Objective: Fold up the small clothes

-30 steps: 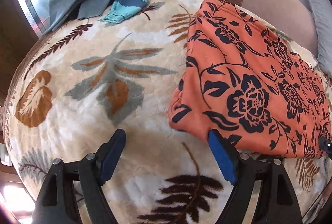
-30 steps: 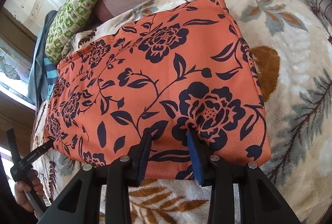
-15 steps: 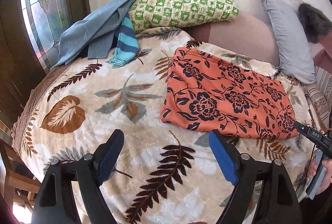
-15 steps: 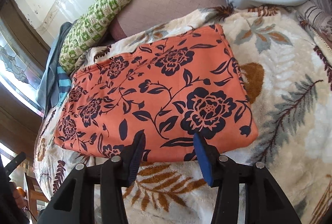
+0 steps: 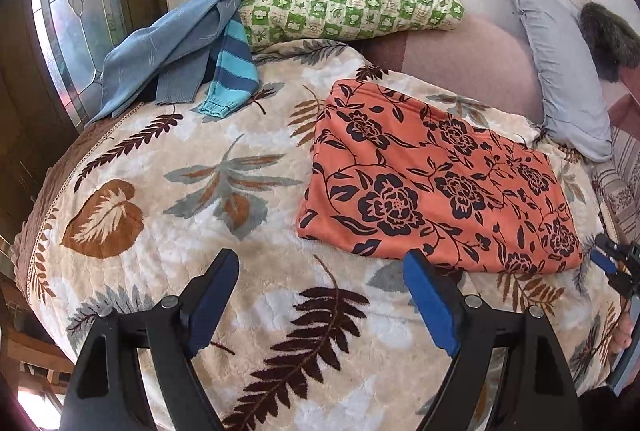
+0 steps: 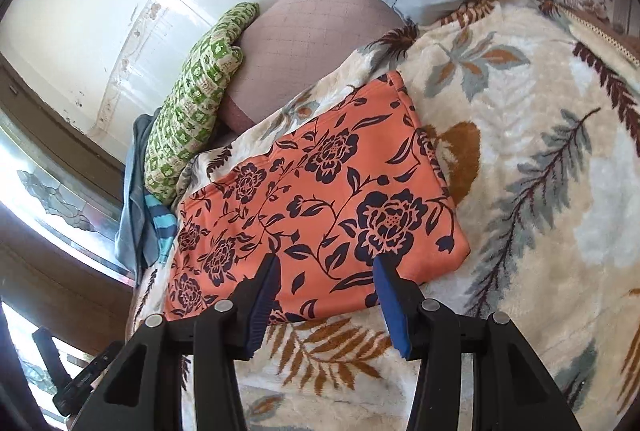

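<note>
Left wrist view: the left gripper (image 5: 320,295) stands at lower centre with jaws spread wide, nothing between them, over the leaf-patterned blanket (image 5: 168,191). The folded orange floral garment (image 5: 436,183) lies flat at centre right, clear of the fingers. A blue garment pile (image 5: 188,43) sits upper left beside a green checked pillow (image 5: 352,1). Right wrist view: the right gripper (image 6: 326,295) has jaws partly apart, holding nothing, fingertips in front of the garment's near edge.
</note>
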